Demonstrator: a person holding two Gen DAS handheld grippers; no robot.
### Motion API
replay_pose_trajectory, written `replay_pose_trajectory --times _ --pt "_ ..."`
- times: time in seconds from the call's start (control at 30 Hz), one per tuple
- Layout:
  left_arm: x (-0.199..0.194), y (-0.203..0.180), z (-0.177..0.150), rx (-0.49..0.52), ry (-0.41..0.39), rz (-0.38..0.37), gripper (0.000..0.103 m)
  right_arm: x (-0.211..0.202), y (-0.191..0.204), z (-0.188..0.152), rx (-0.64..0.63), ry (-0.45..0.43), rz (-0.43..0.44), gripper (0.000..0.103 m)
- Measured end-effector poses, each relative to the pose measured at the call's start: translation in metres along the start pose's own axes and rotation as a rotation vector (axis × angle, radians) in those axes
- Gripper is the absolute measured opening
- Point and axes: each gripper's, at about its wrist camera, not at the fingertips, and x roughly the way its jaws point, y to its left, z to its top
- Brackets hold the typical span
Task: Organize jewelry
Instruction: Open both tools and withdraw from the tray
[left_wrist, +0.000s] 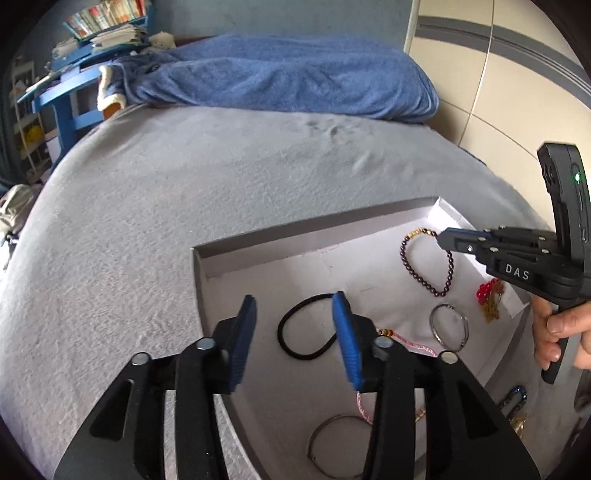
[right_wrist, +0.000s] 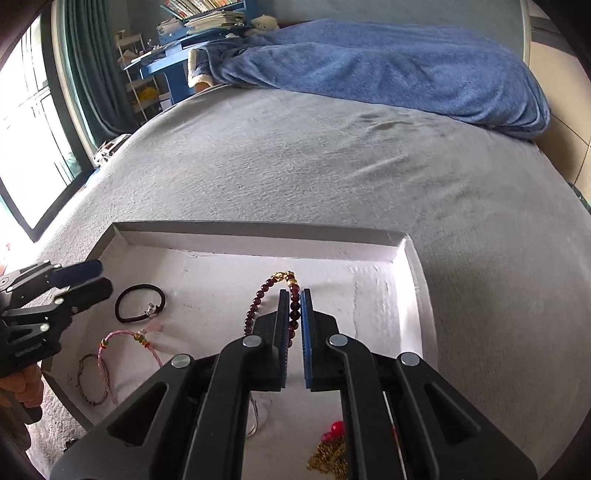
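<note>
Fingers of the right gripper (right_wrist: 294, 295) pinch the dark beaded bracelet (right_wrist: 255, 306) inside the white tray (right_wrist: 258, 251), hiding its lower beads, while the left gripper (left_wrist: 295, 302) hangs spread above the black hair tie (left_wrist: 295, 332)
</note>
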Motion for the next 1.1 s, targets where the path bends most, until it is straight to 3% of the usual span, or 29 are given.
replay_pose_trajectory --times 0.07,0.1,0.13,0.3,0.53,0.77,1.1 --pt "-0.005 0.000 0.000 -0.007 -0.014 0.007 0.066 -0.008 -0.002 -0.002 0.003 -0.019 -0.009 0.016" --pt "-0.009 0.000 -0.001 -0.007 -0.025 0.016 0.076 -0.011 -0.003 -0.003 0.008 -0.027 -0.006 0.029" --pt "-0.014 -0.001 -0.002 -0.005 -0.043 0.031 0.079 -0.017 -0.005 -0.004 0.011 -0.040 -0.005 0.037" --pt "-0.035 -0.004 -0.008 -0.013 -0.075 0.058 0.089 -0.042 -0.010 -0.010 0.031 -0.103 -0.008 0.045" --pt "-0.072 -0.014 -0.035 -0.015 -0.126 0.055 0.092 -0.089 -0.007 -0.044 0.054 -0.181 -0.008 0.061" --pt "-0.091 -0.017 -0.071 -0.041 -0.104 0.058 0.092 -0.123 -0.003 -0.086 0.072 -0.217 -0.011 0.073" --pt "-0.098 -0.019 -0.118 -0.098 -0.048 0.067 0.092 -0.143 -0.004 -0.147 0.108 -0.198 -0.004 0.075"
